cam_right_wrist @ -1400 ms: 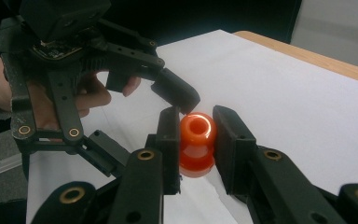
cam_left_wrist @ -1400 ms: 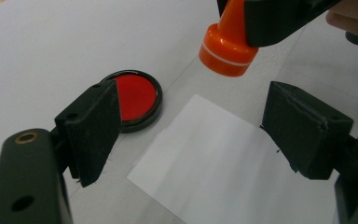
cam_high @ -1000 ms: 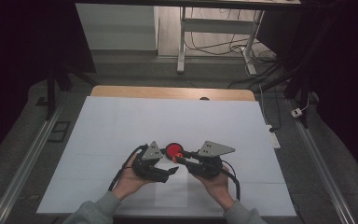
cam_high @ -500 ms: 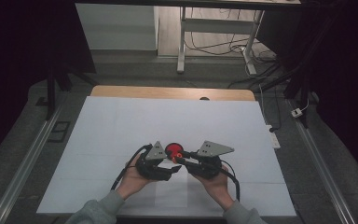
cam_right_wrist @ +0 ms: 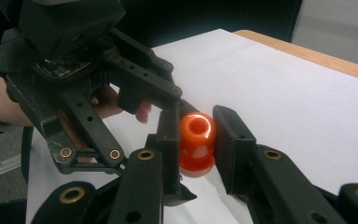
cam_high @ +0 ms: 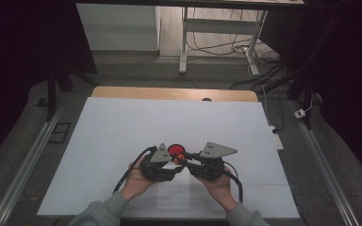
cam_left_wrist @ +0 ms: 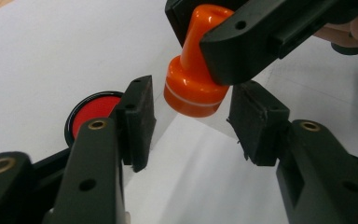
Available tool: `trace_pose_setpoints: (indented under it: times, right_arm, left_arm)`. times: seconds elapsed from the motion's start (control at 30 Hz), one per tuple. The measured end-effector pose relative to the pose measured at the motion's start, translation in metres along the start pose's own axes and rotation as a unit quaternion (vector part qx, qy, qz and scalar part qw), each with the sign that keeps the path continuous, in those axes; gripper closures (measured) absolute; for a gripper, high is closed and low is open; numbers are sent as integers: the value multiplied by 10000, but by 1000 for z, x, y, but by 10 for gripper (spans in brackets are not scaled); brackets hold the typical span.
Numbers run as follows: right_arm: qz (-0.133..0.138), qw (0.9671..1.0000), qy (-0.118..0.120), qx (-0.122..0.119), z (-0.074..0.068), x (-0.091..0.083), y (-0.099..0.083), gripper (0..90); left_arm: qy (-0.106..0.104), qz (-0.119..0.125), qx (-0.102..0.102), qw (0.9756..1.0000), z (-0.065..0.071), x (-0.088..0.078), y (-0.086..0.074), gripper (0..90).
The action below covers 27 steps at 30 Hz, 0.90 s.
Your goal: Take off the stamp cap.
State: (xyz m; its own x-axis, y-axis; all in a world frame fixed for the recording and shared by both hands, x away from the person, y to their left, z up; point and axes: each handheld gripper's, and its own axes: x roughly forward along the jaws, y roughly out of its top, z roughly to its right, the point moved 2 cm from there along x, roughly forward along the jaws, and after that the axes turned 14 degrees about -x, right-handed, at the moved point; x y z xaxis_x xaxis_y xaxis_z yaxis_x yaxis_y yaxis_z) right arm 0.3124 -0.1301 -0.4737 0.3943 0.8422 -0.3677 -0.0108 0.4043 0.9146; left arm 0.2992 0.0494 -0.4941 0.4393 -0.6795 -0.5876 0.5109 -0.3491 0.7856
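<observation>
Orange stamp sits pinched by its handle in the right claw, lifted off the white paper, base hanging between the left claw's pads. Left claw is spread, jaws either side of the stamp base, not touching. Red ink pad lies on the paper just behind the left jaw; in the high view it shows between both claws near the front of the worktop. Step looks like a handover or steadying; next move likely needs the left claw closing on the base.
</observation>
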Motion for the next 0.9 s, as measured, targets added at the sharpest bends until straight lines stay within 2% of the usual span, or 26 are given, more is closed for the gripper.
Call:
trace_pose_setpoints:
  times: [0.73,0.9]
  right_arm:
    - [39,10000,35,34,0,1,0,719]
    - [46,10000,32,35,0,1,-1,719]
  left_arm:
    - [69,-16,112,9999,0,1,-1,628]
    - [91,-12,134,9999,0,1,-1,632]
